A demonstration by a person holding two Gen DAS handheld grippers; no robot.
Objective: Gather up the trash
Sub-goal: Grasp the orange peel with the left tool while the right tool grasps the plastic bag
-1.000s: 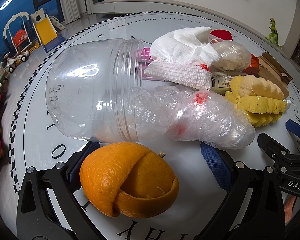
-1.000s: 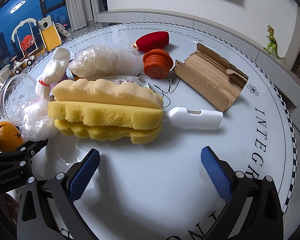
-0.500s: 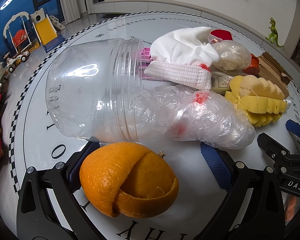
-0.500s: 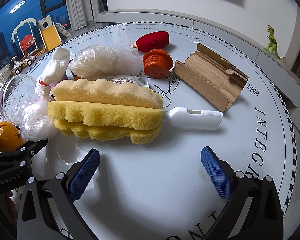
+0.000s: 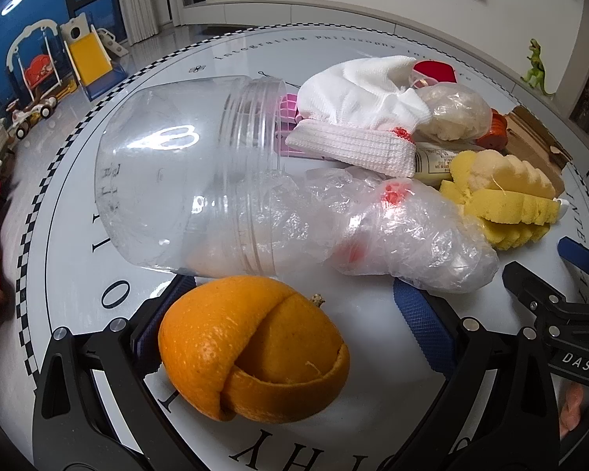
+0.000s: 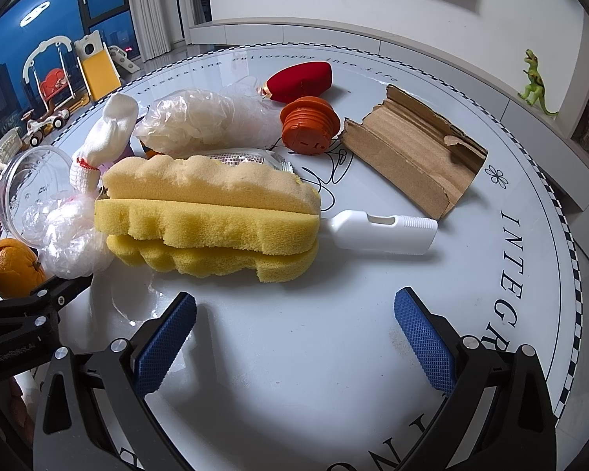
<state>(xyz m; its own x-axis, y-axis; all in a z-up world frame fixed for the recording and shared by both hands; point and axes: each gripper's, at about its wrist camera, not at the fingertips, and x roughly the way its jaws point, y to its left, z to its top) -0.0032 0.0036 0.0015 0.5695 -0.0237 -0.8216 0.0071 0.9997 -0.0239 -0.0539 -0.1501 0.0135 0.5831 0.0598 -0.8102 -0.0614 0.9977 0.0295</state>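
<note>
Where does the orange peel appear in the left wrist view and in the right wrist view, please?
Left wrist view: the orange peel fills the bottom centre, between the open left claw's fingers.
Right wrist view: it sits small at the far left edge.
Shared landmark: the crumpled clear plastic bag lies right beside it in both.

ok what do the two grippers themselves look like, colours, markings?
Both match: black angular frames with silver screw heads and blue cross-hatched pads on the fingers. The left gripper shows "GenRobot.AI" lettering on its body in the right wrist view; the right gripper shows "DAS" in the left wrist view. No cables or sleeves are visible.
</note>
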